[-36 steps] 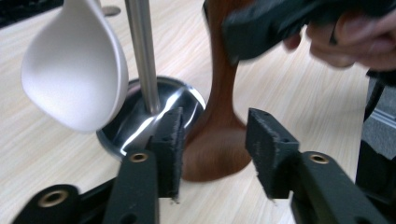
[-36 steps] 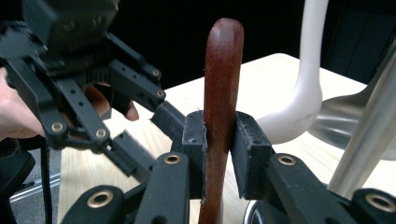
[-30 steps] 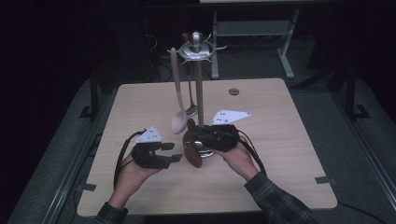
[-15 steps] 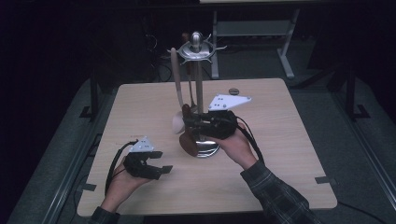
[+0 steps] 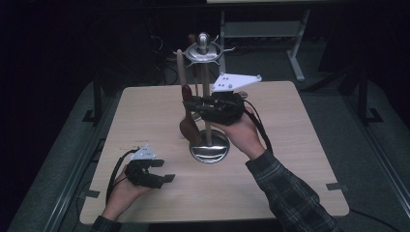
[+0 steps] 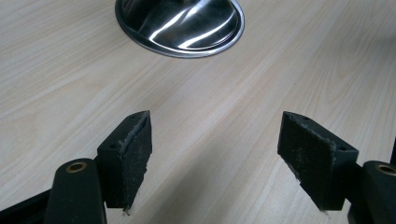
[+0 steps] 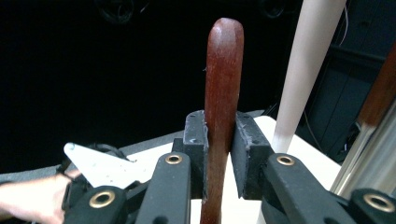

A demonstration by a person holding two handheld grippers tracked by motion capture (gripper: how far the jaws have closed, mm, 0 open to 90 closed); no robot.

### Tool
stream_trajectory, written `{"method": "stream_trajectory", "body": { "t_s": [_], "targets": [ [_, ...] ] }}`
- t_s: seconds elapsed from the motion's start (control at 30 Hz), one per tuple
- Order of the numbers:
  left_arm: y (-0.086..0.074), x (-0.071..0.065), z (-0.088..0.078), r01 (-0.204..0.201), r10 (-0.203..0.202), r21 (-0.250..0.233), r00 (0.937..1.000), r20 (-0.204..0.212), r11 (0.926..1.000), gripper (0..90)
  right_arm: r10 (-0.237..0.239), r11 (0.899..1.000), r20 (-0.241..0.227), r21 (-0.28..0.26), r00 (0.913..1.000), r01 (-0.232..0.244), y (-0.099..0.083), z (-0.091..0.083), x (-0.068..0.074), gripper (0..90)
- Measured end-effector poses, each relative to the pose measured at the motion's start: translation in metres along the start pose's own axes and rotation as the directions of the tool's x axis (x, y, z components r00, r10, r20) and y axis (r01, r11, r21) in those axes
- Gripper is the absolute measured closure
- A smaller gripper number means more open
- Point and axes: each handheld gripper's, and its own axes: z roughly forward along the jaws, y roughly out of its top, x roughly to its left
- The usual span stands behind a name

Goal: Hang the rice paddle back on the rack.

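my right gripper (image 5: 193, 104) has its jaws clamped on the handle of a dark brown wooden spoon (image 5: 187, 126), pads pressed flat on both sides of the stick, spoon upright with the handle tip above the jaws and the bowl hanging below. in the right gripper view the spoon (image 7: 223, 107) stands straight up between my pads, rounded red-brown tip above them. the landmark is the metal utensil stand (image 5: 209, 147): the spoon is just left of its pole, bowl just above the round chrome base, whether it touches base or pole i cannot tell. my right hand (image 5: 239, 135) sits just right of the pole, the grey three-cornered plate on top of the gripper beside the stand's crown of hooks. a pale wooden utensil (image 5: 181, 67) hangs from the crown left of the pole, behind the dark spoon; in the right gripper view it shows as a cream shaft (image 7: 308, 70) right of my spoon. one more brown handle is up by the crown, too dark to name.

my left gripper (image 5: 162, 174) is well left and nearer me than the stand's base, low over the table (image 5: 300, 145), jaws wide apart and just been opening, nothing between them. in the left gripper view bare wood table (image 6: 215, 135) shows between the two pads and the chrome base (image 6: 180, 23) of the stand lies ahead of them. my left hand (image 5: 123, 186) holds it near the table's front left corner.
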Motion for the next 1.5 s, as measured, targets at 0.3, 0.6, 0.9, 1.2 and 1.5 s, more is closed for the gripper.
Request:
{"method": "stream_trajectory", "body": {
  "t_s": [0.3, 0.6, 0.9, 1.2, 1.5],
  "targets": [
    [-0.001, 0.003, 0.000, -0.004, 0.004, 0.015, 1.0000, 0.002, 0.9999, 25.9, -0.024, 0.999, 0.015, -0.028, 0.9996, 0.025, 0.031, -0.006, 0.000, 76.9],
    [-0.001, 0.003, 0.000, 0.007, -0.007, 0.009, 1.0000, 0.004, 0.9999, 25.8, -0.023, 0.998, 0.019, -0.055, 0.9996, 0.024, 0.042, -0.010, -0.001, 76.9],
    [-0.001, 0.003, 0.000, 0.007, -0.007, 0.011, 1.0000, 0.004, 0.9999, 25.8, -0.007, 0.998, 0.037, -0.065, 0.9993, 0.009, 0.042, -0.013, -0.009, 76.8],
    [-0.001, 0.003, 0.000, 0.008, -0.008, 0.015, 0.9999, 0.007, 0.9999, 25.8, 0.005, 0.998, 0.058, -0.067, 0.9983, -0.001, 0.037, -0.013, -0.017, 76.2],
    [-0.002, 0.004, 0.002, 0.005, -0.005, 0.016, 0.9999, 0.008, 0.9999, 25.7, 0.009, 0.998, 0.053, -0.061, 0.9986, -0.005, 0.025, -0.021, -0.020, 64.5]
  ]
}}
